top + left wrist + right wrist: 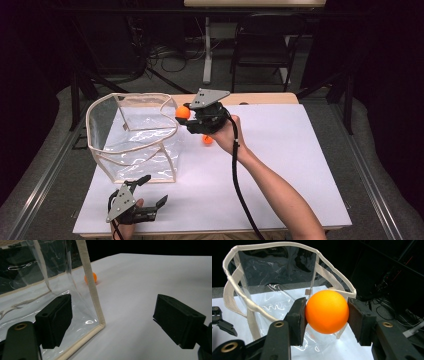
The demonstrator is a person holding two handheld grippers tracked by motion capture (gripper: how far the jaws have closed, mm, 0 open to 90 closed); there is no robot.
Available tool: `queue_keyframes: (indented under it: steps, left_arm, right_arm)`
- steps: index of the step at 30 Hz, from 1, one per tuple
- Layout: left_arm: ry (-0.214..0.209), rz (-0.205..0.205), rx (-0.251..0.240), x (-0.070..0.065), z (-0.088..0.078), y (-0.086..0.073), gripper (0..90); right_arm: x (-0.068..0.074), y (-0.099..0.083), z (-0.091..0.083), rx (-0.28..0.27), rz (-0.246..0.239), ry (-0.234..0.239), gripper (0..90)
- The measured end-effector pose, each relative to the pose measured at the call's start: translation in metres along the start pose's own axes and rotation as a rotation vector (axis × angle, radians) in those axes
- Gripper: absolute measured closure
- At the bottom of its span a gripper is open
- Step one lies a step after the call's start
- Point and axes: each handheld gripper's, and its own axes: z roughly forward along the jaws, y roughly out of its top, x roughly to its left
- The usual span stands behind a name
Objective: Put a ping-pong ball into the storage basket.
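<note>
Right hand-held gripper (326, 315) clamped on a smooth round orange ball (327, 311) at the rim of a clear plastic bag (135, 135) with beige fabric trim, second orange ball (207, 140) on white tabletop (280, 165), left hand-held gripper (112, 320) wide apart, holding nothing, beside the bag's corner.

Two orange balls (182, 112) (207, 140); one clear bag (134, 136).
</note>
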Motion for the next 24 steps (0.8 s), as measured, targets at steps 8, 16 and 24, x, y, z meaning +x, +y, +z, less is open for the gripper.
queue_keyframes:
  steps: [8, 16, 24]
  left_arm:
    - [0.001, 0.0, -0.001, 0.0, 0.0, 0.0, 15.7]
    - [0.002, -0.001, -0.003, 0.0, -0.001, 0.0, 15.7]
    - [0.002, -0.004, -0.003, 0.0, -0.001, 0.0, 15.7]
  right_arm:
    - [-0.002, 0.005, 0.005, -0.004, 0.003, 0.003, 51.3]
    - [-0.003, 0.009, 0.01, -0.002, -0.002, 0.003, 51.3]
    - [-0.006, 0.014, 0.013, -0.008, 0.006, 0.005, 51.3]
